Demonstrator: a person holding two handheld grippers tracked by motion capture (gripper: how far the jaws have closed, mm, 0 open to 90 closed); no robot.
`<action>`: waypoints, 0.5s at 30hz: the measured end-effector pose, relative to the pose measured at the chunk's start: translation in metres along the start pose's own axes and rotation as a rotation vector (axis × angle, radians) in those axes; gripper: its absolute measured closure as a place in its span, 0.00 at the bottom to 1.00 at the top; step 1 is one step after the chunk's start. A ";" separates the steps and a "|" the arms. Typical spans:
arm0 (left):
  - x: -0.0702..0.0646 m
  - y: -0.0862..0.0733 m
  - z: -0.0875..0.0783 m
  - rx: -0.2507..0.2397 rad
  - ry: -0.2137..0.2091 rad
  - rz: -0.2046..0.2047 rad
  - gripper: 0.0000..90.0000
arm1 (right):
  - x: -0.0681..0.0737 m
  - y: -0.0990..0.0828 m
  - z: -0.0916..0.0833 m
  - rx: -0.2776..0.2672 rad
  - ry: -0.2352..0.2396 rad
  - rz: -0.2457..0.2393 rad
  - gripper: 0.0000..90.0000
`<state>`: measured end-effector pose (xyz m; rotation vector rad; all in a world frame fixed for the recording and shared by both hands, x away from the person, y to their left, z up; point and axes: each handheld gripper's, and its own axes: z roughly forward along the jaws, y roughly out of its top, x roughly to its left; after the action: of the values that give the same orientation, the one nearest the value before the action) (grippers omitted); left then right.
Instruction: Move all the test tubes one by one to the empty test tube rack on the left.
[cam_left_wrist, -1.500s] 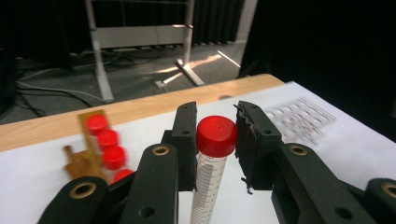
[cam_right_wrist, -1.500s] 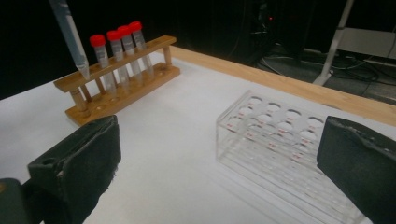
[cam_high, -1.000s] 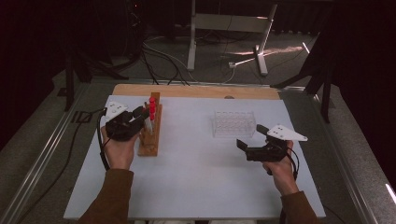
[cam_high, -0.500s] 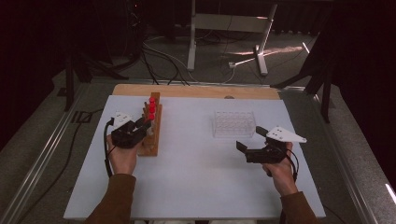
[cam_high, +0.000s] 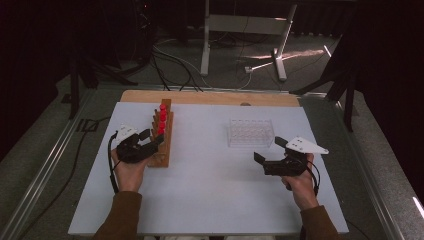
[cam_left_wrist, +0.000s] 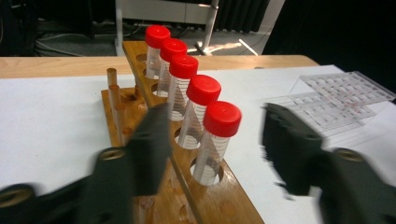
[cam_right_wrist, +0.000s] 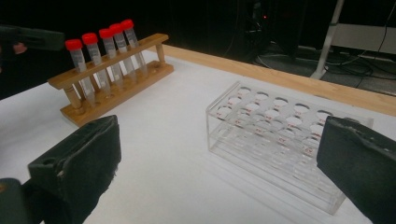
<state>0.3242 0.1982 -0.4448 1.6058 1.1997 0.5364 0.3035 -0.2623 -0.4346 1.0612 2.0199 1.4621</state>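
We have the left gripper (cam_left_wrist: 212, 144) at the near end of the wooden rack (cam_left_wrist: 224, 205), jaws just opened about halfway, straddling the nearest red-capped tube (cam_left_wrist: 215, 140) without touching it. We should centre on the tube below its cap, close gently, then lift straight up. Right of the rack, the right gripper (cam_right_wrist: 219, 168) waits wide open, empty, facing the clear rack (cam_right_wrist: 275, 135).

Both forearms come in from the near edge in brown sleeves. The left hand (cam_high: 129, 167) holds the left gripper (cam_high: 154, 141), pointing away and to the right; its fingers (cam_left_wrist: 150, 144) have just been opening and stand apart, pressing on nothing. The right hand (cam_high: 300, 182) holds the right gripper (cam_high: 268, 154) level, pointing left, its fingers (cam_right_wrist: 81, 161) spread wide.
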 end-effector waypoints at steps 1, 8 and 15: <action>0.001 0.000 -0.005 -0.011 -0.008 -0.001 0.37 | 0.000 0.000 -0.001 -0.003 0.000 0.002 0.00; 0.003 -0.006 -0.047 -0.097 -0.016 0.004 0.14 | 0.003 -0.006 -0.011 -0.024 -0.006 -0.020 0.00; 0.002 -0.022 -0.071 -0.123 0.017 0.068 0.00 | 0.003 -0.020 -0.020 -0.054 -0.024 -0.019 0.00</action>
<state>0.2582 0.2324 -0.4373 1.5439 1.1063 0.6559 0.2803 -0.2752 -0.4456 1.0295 1.9574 1.4794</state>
